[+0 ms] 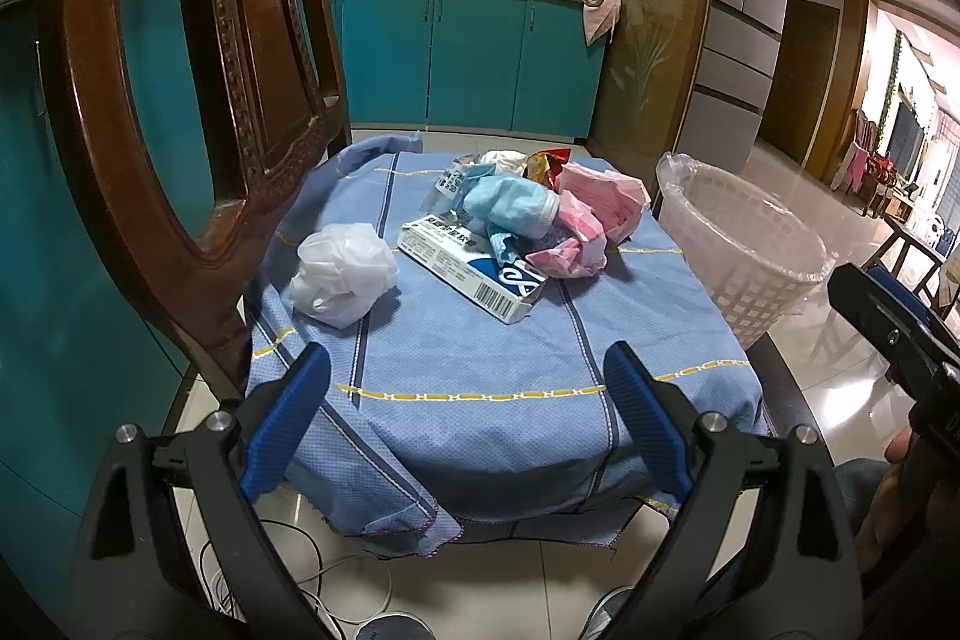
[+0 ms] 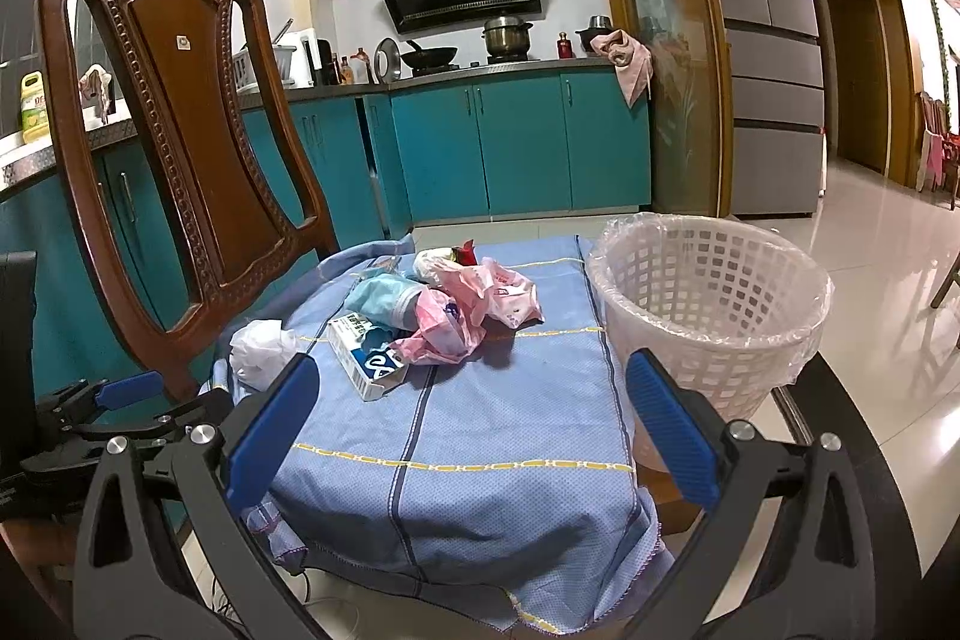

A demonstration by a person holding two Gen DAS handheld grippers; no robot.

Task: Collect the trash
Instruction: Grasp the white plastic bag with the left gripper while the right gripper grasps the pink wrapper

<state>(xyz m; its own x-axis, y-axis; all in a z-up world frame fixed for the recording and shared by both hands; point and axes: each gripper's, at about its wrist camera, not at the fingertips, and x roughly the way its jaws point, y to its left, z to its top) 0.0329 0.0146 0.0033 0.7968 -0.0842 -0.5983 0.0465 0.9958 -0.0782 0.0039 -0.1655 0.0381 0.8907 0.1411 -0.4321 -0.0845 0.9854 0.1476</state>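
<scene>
- Left gripper (image 1: pixel 468 418), right gripper (image 2: pixel 471 436): jaws wide apart, both empty, short of the blue cloth (image 1: pixel 480 340).
- Trash pile (image 1: pixel 516 220): mid-cloth, beside lined basket (image 2: pixel 708 304); crumpled bags may slip a loose pinch.

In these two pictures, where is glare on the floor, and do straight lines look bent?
Left wrist view: bright glare on the tiled floor right of the waste basket; the chair back bows strongly. Right wrist view: the floor shines beyond the basket; the refrigerator leans, and the corners are black.
</scene>
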